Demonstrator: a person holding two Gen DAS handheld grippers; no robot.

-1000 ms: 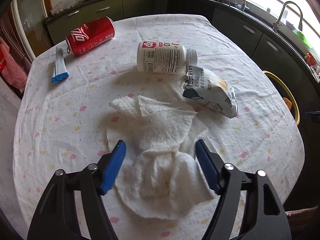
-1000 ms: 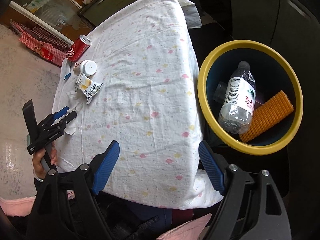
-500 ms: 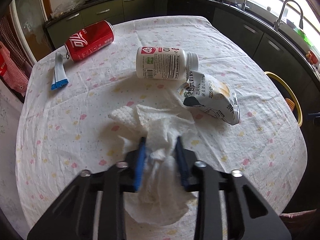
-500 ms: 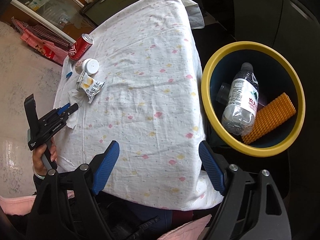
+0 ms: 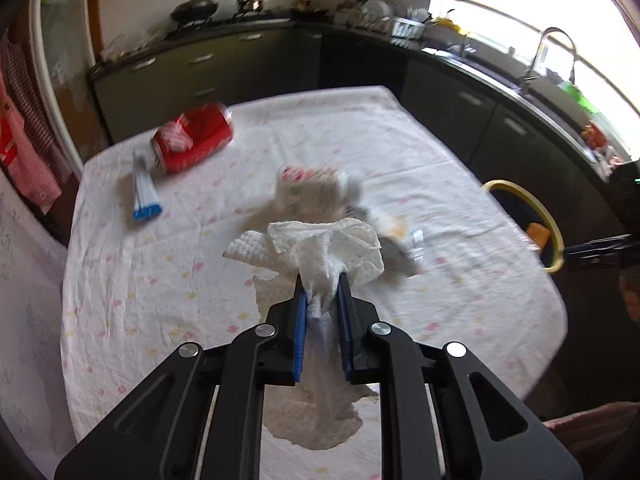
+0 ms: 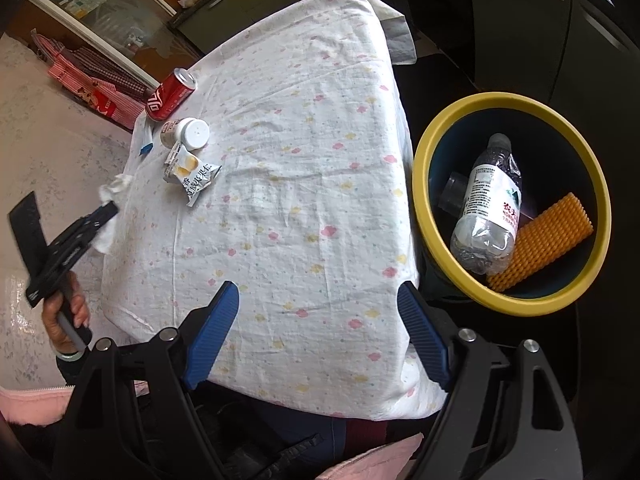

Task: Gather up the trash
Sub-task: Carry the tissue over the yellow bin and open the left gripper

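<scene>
A crumpled white embossed paper towel (image 5: 320, 256) is pinched between the ribbed blue pads of the left hand-held gripper (image 5: 321, 294), raised over the floral-clothed tabletop (image 5: 400, 152). The right hand-held gripper (image 6: 320, 320) is held spread and empty. A clear plastic bottle (image 6: 486, 208) and orange ridged mesh (image 6: 540, 236) are contained in the yellow-rimmed round bin (image 6: 424, 148).

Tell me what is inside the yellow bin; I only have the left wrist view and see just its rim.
Observer: A clear plastic water bottle lies inside the yellow bin.
Operator: Report anything else in there.
Observer: An orange ribbed mesh sleeve lies against the bottle's base.
Operator: Give me the right claw's state.
Observer: The right claw is open and empty, over the near edge of the table.
</scene>
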